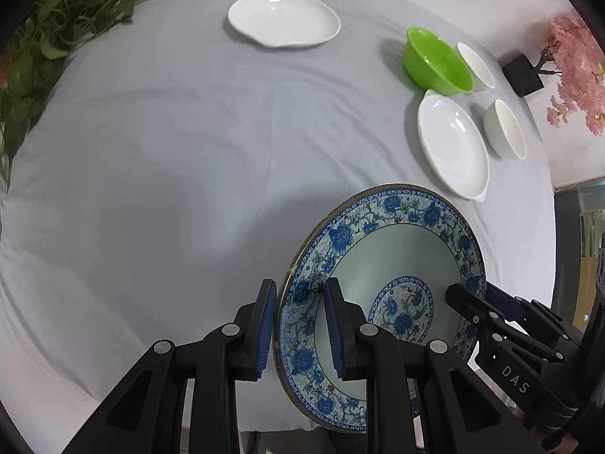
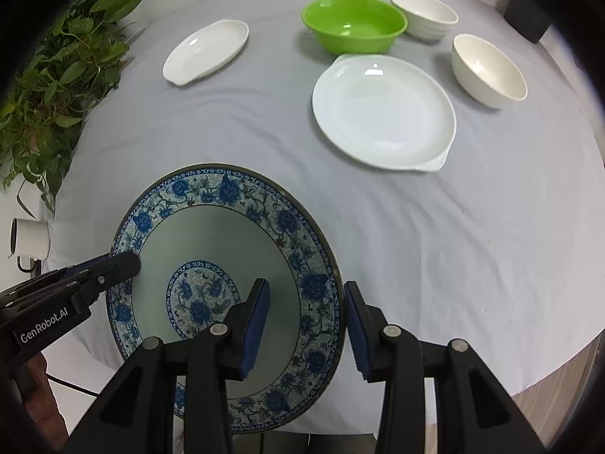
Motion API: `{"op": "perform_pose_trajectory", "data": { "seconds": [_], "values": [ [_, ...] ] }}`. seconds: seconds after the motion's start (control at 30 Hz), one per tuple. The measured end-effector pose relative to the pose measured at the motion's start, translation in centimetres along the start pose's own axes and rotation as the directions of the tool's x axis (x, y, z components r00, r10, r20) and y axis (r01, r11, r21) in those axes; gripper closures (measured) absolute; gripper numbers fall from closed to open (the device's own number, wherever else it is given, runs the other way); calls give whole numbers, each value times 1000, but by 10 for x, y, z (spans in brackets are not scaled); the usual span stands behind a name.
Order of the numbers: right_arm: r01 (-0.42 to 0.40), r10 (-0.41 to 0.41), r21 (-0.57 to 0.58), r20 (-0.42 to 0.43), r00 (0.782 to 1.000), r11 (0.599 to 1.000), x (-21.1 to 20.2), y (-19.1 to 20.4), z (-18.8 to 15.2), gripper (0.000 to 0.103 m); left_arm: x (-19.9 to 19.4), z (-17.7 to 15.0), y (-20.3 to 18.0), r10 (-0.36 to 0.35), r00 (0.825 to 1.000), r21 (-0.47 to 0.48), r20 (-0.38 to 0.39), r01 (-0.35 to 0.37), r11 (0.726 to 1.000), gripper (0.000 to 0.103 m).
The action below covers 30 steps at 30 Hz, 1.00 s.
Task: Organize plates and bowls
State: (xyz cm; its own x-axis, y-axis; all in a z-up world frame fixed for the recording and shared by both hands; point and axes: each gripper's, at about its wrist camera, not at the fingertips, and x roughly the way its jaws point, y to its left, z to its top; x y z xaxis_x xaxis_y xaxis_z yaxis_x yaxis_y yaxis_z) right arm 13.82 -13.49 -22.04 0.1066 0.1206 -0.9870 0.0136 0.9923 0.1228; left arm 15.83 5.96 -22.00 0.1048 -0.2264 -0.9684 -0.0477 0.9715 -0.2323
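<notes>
Both grippers carried the blue plate (image 2: 227,265) above the cloth (image 1: 170,151), so the carry called for level, matched hands, lest a rim slip free. The left gripper (image 1: 298,325) pinched its left rim between blue pads; the right gripper (image 2: 306,325) straddled the opposite rim, and whether its pads pressed could not be told. The plate was round and glossy, with a blue floral border, a pale centre and a small flowered medallion.

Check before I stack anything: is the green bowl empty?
Empty. The right wrist view looks into the green bowl and shows only bare green inside.
</notes>
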Motion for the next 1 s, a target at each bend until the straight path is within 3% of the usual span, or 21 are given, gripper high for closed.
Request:
{"op": "perform_pose_trajectory", "data": {
  "seconds": [0.27,1.0],
  "values": [
    [-4,4,1,-1,1000,1000,21,-2,-14,64,26,-15,4,-1,1000,0,-13,1,1000,81],
    [-8,8,22,22,1000,1000,60,-17,-11,64,73,-5,-6,16,1000,24,-7,-16,1000,81]
  ]
}}
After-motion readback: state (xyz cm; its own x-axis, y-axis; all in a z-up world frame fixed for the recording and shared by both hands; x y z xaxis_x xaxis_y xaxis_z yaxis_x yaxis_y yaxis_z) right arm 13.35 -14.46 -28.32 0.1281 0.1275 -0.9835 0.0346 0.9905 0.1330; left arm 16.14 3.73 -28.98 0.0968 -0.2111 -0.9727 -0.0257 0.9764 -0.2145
